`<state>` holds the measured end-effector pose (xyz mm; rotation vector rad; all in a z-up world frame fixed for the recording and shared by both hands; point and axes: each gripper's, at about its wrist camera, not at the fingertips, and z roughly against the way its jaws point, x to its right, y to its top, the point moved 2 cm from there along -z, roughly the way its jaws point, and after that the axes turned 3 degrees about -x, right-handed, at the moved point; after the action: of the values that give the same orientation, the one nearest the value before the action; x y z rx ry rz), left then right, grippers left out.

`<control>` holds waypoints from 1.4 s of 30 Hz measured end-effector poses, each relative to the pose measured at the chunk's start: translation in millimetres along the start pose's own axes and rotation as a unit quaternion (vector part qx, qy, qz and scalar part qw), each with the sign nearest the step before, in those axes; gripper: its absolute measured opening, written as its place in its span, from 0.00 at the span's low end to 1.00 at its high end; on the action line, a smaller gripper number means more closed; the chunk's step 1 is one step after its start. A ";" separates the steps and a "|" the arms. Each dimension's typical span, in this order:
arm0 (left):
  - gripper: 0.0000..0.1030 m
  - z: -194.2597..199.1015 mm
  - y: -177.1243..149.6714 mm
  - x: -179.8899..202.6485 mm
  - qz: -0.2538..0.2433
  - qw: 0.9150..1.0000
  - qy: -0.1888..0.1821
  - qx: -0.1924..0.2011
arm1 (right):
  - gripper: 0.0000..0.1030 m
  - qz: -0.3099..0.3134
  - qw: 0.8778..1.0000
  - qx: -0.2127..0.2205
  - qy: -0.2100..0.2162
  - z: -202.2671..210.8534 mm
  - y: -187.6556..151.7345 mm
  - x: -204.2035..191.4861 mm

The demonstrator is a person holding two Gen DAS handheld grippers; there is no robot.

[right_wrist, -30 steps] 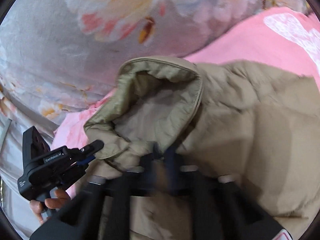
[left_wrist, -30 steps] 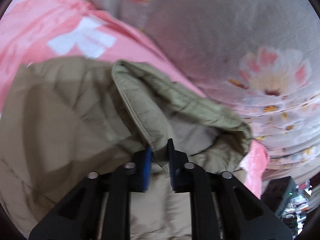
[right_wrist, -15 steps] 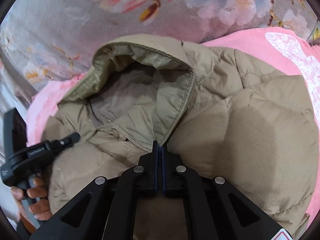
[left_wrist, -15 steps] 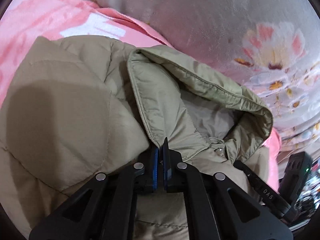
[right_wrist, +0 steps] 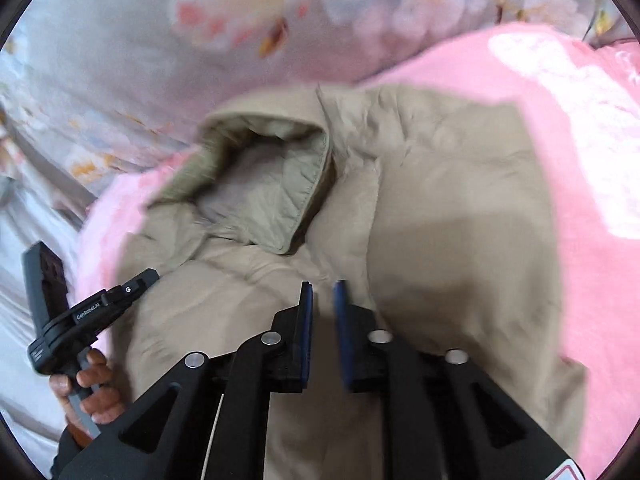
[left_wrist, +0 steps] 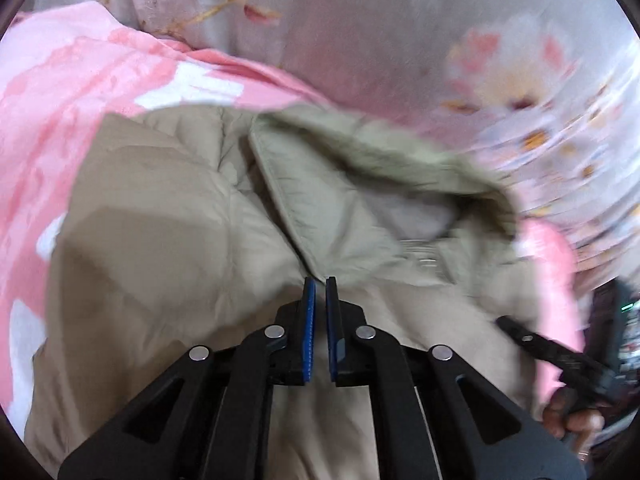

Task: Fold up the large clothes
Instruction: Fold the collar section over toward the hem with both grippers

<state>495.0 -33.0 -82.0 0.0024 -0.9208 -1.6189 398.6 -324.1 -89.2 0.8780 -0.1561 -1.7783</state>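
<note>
The khaki hooded puffer jacket (left_wrist: 172, 248) lies spread on a pink blanket (left_wrist: 60, 92) over a bed, its hood (right_wrist: 264, 192) at the far end, mouth open and lining showing. Beyond the hood runs a grey floral quilt (left_wrist: 380, 32). Lying flat with the hood uppermost, the jacket seems laid out so that collar and shoulders can be squared before any fold.

The left tool (left_wrist: 320, 286) sits at the base of the hood's edge, its blue pads nearly together. A narrow gap shows between them and no cloth can be made out in it, so it looks pressed together on nothing, though blur leaves a thin pinch uncertain. In the right wrist view it appears off to the left of the jacket, held by the person's hand (right_wrist: 86, 390).

The right tool (right_wrist: 323, 286) hovers over the quilted body just below the collar; its jaws have just been opening and stand spread, with nothing between them. Probably both collar points have been let go once the top was set down.

Next would likely come the sleeves or sides; the puffy filling may spring back when folded.
</note>
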 end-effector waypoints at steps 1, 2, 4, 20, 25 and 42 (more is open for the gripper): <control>0.05 8.2 4.7 -0.3 0.010 1.000 -0.023 0.007 | 0.27 -0.011 0.999 0.018 0.032 12.8 4.3 -1.8; 0.09 17.3 14.3 -2.0 0.036 0.998 -0.047 0.019 | 0.44 -0.031 0.996 0.039 0.072 22.5 12.5 -4.6; 0.25 19.0 40.5 -7.8 0.115 0.988 -0.096 0.032 | 0.64 -0.063 0.987 0.065 0.130 26.0 29.9 -11.2; 0.03 -57.5 76.2 -12.6 0.135 0.989 0.013 -0.056 | 0.03 -0.067 0.998 -0.008 -0.006 -57.2 67.2 -7.2; 0.04 -72.9 57.8 10.6 -0.012 0.991 0.125 -0.047 | 0.03 0.091 0.988 0.007 -0.128 -68.5 58.5 -37.8; 0.05 -104.1 35.8 30.3 -0.111 0.967 0.231 0.000 | 0.01 0.155 0.967 0.034 -0.201 -101.8 52.7 -48.2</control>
<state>565.5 -114.7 -119.1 0.4780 -0.5711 -1.7224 509.2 -272.3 -112.6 0.4950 -0.5897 -1.6400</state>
